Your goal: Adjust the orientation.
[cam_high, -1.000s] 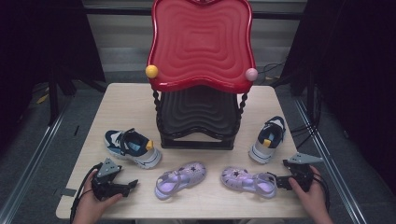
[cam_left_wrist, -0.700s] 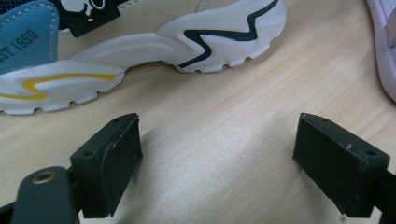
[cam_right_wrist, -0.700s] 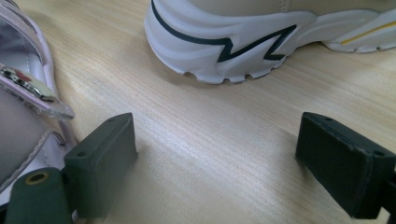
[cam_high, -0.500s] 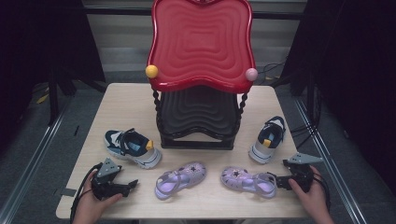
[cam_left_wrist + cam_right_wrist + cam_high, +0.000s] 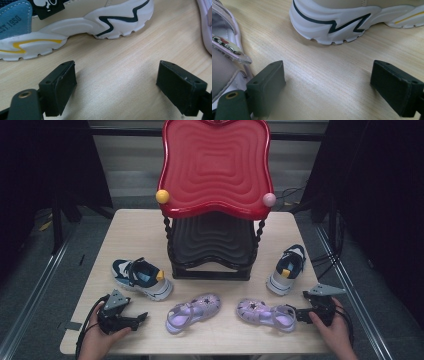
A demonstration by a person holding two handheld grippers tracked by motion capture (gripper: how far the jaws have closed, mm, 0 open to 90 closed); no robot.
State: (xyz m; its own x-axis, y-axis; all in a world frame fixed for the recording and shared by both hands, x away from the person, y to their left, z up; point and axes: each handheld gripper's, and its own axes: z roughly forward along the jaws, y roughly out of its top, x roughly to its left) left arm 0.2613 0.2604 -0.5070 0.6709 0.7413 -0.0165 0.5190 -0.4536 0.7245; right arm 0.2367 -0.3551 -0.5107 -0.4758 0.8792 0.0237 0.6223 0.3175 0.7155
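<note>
High view first: the wooden tabletop (image 5: 135, 227) has a two-tier shoe rack sitting toward the back, red top tray (image 5: 215, 167) over a black lower tray (image 5: 212, 240). Four shoes are laid out in front of it. The left sneaker (image 5: 142, 278), navy and white with a yellow tab, lies front-left of the rack, and the right sneaker (image 5: 287, 269) sits front-right. Nearer the person are two purple sandals, the left sandal (image 5: 193, 311) and the right sandal (image 5: 266, 313), side by side but apart. The left hand-held gripper (image 5: 141, 316) rests low on the tabletop at the front left corner, tips pointing toward the left sandal, not touching any shoe. The right hand-held gripper (image 5: 295, 313) is at the front right, tips right up against the heel end of the right sandal.

Left gripper view: the left hand-held gripper (image 5: 117, 82) has its jaws spread wide with just bare wood between them. The left sneaker (image 5: 75, 22) fills the top, its white zigzag sole near but clear of the jaws. A sliver of the left sandal (image 5: 207, 27) shows at the right edge.

Right gripper view: the right hand-held gripper (image 5: 328, 83) is spread wide too, nothing pinched. The right sandal (image 5: 224, 57) with its buckle strap sits just beside the left-hand jaw; can't tell if they're actually touching. The right sneaker (image 5: 352, 17) is across the top, apart from the jaws.
</note>
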